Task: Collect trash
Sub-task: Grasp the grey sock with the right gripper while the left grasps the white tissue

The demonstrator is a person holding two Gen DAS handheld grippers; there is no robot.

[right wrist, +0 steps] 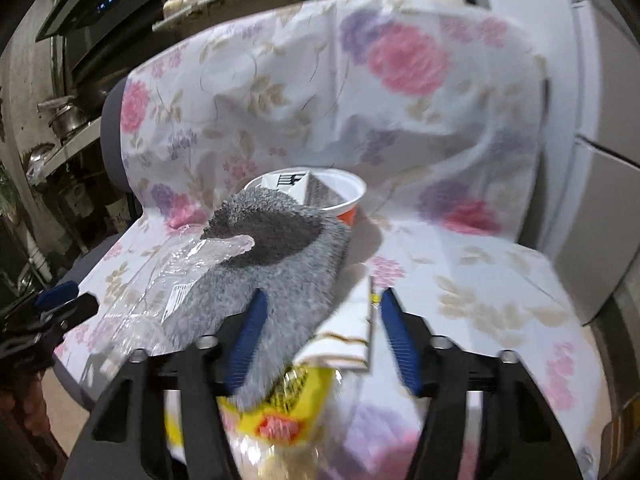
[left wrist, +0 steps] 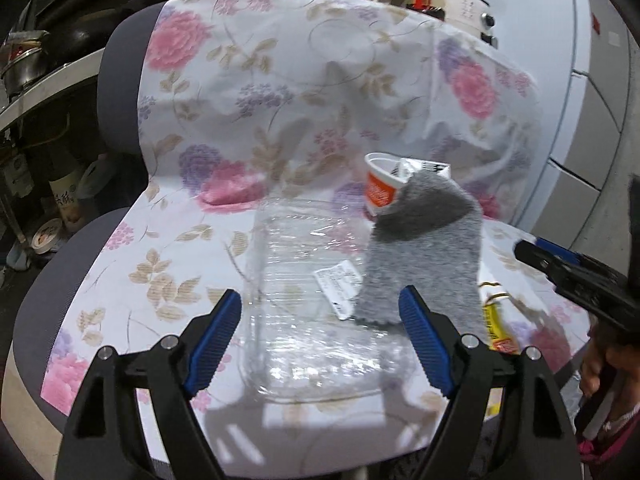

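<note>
Trash lies on a chair draped in floral cloth (left wrist: 280, 92). The left gripper (left wrist: 320, 316) has its jaws apart over a clear plastic container (left wrist: 304, 280), shown whole only here. The right gripper (right wrist: 320, 328), jaws apart, frames a grey sock (right wrist: 272, 264) and yellow wrapper (right wrist: 280, 412), blurred. An orange cup (right wrist: 344, 200) stands behind.

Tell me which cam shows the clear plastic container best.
Left wrist. The clear plastic container lies nearly whole between the open left gripper fingers, its white label visible, the fuzzy grey sock overlapping its right side. The right wrist view shows only a crumpled edge of it left of the sock.
</note>
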